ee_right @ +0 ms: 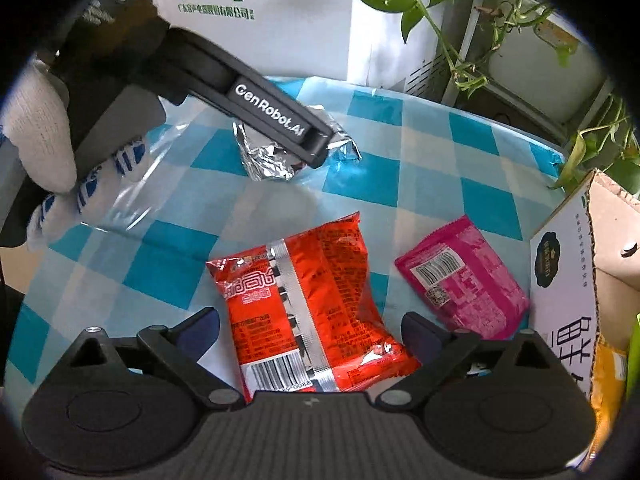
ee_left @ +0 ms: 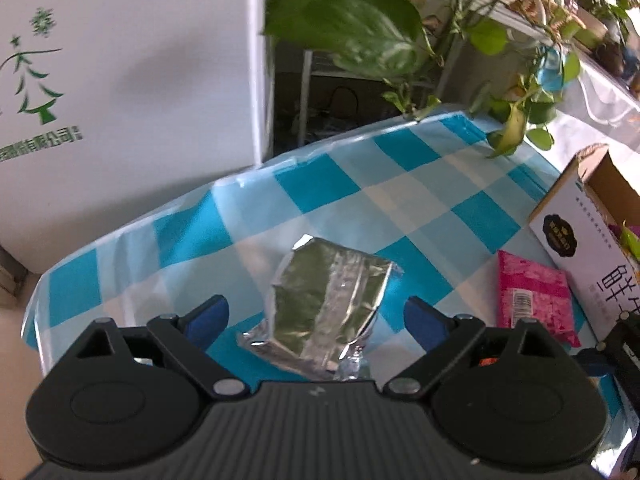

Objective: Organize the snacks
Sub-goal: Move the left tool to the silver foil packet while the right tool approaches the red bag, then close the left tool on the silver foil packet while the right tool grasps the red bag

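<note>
Blue-and-white checked plastic cloth [ee_right: 360, 184] covers the table, glossy & a bit wrinkled, w/ a clear film patch near the left edge in the right wrist view. Behind the table stands a big white carton [ee_left: 132, 80] w/ green tree logo & green print; beside it a metal rack and trailing green vine leaves [ee_left: 360, 28] that hang over the far table edge. At the right side sits an open cardboard box [ee_right: 560, 272], white printed face toward the snacks, w/ yellow & green packets partly seen inside. Left gripper [ee_left: 316, 320] points steeply down over a crinkled silver foil packet [ee_left: 332, 304]; blue-padded fingers wide apart, one each side of the packet, not pressing it as far as I can tell. In the right wrist view the same tool reaches in from upper left, held by a hand in a white knit glove [ee_right: 40, 140] w/ blue stripes, its tip over the foil. Right gripper [ee_right: 310, 332] also tilts steeply down, fingers spread wide, straddling a red snack bag [ee_right: 316, 304] lying back-side up, barcode toward the camera; pads beside it, not clamped. Pink packet [ee_right: 464, 280] lies flat just right of the red bag, near the box's white face, nothing holding it.
</note>
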Action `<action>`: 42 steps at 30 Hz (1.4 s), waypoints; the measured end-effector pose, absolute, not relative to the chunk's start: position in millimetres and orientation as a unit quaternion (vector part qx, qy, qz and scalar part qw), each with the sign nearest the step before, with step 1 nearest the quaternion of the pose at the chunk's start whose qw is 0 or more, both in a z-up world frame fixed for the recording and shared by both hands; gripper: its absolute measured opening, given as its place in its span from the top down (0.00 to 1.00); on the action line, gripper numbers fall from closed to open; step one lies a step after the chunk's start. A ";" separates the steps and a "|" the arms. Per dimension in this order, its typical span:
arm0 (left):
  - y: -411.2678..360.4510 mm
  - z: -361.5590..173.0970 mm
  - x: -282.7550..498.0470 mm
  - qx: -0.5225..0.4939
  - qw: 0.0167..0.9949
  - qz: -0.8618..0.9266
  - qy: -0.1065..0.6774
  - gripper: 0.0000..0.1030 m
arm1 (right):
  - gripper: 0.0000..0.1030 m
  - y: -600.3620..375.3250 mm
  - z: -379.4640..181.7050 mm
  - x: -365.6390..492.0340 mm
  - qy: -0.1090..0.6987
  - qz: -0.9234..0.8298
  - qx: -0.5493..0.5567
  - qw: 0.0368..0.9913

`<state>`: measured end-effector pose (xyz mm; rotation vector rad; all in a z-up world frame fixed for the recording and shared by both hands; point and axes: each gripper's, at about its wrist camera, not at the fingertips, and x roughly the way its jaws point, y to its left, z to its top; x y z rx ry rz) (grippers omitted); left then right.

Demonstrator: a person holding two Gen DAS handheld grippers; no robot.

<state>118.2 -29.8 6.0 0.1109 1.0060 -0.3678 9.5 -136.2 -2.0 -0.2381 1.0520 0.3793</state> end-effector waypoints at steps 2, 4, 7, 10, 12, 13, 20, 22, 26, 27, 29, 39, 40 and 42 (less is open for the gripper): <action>-33.8 2.9 119.9 0.060 0.857 -0.175 0.482 0.09 | 0.02 -134.2 -4.4 10.2 0.498 0.179 -0.116 0.840; -36.5 -1.2 120.9 0.065 0.854 -0.178 0.485 0.08 | 0.02 -132.1 -7.7 11.3 0.498 0.181 -0.119 0.840; -40.7 -7.7 122.6 0.078 0.849 -0.178 0.492 0.08 | 0.02 -131.3 -8.5 12.7 0.498 0.183 -0.115 0.840; -41.8 -11.4 123.5 0.079 0.848 -0.178 0.493 0.01 | 0.02 -131.3 -9.3 14.4 0.498 0.183 -0.112 0.840; -43.3 -13.1 122.7 0.082 0.849 -0.177 0.492 0.00 | 0.01 -131.0 -10.0 15.7 0.499 0.182 -0.110 0.840; -43.1 -13.4 122.6 0.080 0.849 -0.177 0.492 0.00 | 0.01 -131.2 -10.2 16.4 0.499 0.182 -0.109 0.840; -44.1 -13.8 124.3 0.079 0.847 -0.172 0.496 0.00 | 0.00 -131.5 -11.7 16.9 0.498 0.181 -0.107 0.841; -43.6 -14.0 124.3 0.078 0.848 -0.174 0.496 0.00 | 0.00 -131.4 -11.6 16.1 0.498 0.180 -0.107 0.841; -43.5 -14.1 124.3 0.078 0.848 -0.173 0.495 0.00 | 0.00 -131.9 -11.2 16.1 0.500 0.180 -0.107 0.841; -43.4 -14.1 124.4 0.078 0.848 -0.174 0.495 0.00 | 0.00 -132.0 -11.2 16.1 0.499 0.180 -0.107 0.841; -43.4 -14.2 124.4 0.078 0.847 -0.173 0.496 0.00 | 0.00 -132.4 -11.0 16.3 0.499 0.179 -0.106 0.841; -44.2 -8.7 120.2 0.082 0.850 -0.189 0.485 0.14 | 0.21 -139.7 -3.3 16.3 0.492 0.170 -0.100 0.848; -44.4 -6.5 119.2 0.081 0.850 -0.191 0.484 0.22 | 0.24 -141.4 -1.9 17.0 0.492 0.169 -0.094 0.849; -44.3 -2.6 118.3 0.080 0.852 -0.190 0.481 0.38 | 0.27 -142.1 0.8 17.0 0.491 0.168 -0.088 0.850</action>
